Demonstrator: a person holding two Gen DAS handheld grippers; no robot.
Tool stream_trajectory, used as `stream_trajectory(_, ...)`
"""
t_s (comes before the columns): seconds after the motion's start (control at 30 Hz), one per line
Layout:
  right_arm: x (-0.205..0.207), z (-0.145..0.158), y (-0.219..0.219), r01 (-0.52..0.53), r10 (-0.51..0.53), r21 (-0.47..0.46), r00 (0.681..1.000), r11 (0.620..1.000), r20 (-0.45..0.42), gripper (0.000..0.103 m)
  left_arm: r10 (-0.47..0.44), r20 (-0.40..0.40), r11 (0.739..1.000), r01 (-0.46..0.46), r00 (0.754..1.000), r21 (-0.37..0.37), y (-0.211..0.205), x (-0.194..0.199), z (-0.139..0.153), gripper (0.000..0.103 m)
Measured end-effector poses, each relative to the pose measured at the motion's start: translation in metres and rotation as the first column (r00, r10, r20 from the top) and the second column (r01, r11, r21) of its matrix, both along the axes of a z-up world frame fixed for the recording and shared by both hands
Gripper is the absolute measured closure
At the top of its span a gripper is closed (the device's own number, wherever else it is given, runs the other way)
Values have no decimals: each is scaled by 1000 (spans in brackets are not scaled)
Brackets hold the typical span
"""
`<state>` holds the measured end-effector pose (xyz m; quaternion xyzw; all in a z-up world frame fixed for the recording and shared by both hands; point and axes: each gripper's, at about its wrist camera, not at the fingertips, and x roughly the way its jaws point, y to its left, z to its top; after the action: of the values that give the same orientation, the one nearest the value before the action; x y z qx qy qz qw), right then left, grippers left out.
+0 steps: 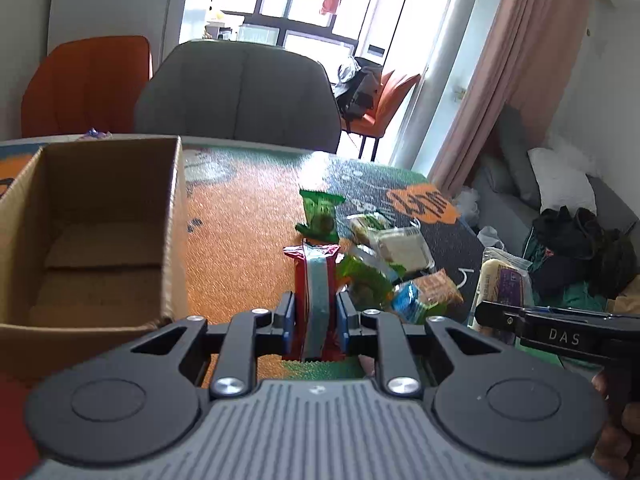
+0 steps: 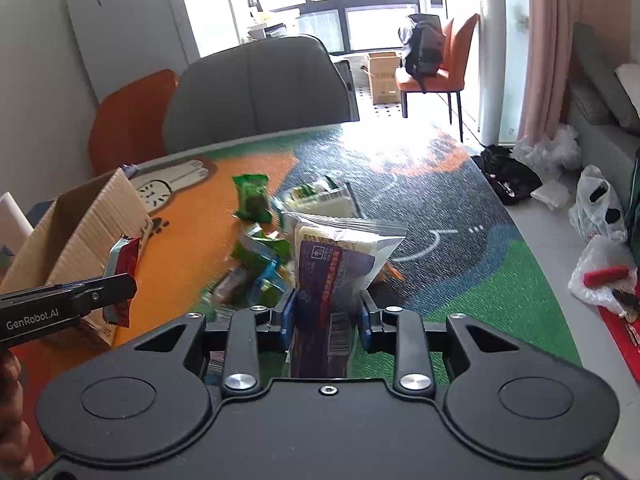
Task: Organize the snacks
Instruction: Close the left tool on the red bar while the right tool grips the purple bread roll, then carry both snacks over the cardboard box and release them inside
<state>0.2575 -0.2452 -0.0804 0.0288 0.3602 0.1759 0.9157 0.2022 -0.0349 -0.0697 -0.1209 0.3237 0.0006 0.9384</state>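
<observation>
Left wrist: red, silver-edged snack packet (image 1: 316, 296) stands upright, pinched edgewise.

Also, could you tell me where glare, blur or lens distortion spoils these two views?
Left wrist view: the window is blown out, glare whitens the table mat, and the fisheye curves the cardboard box. Right wrist view: sunlight washes out the mat's far side; the loose snack pile is smeared, while the purple-labelled bag stays sharp.
</observation>
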Motion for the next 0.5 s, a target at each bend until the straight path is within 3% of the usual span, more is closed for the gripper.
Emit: stream_trajectory(0.5,-3,33,44,-95,92,33,993,995,70,74,91,64,996,-92,994,16,43,-20,30,83)
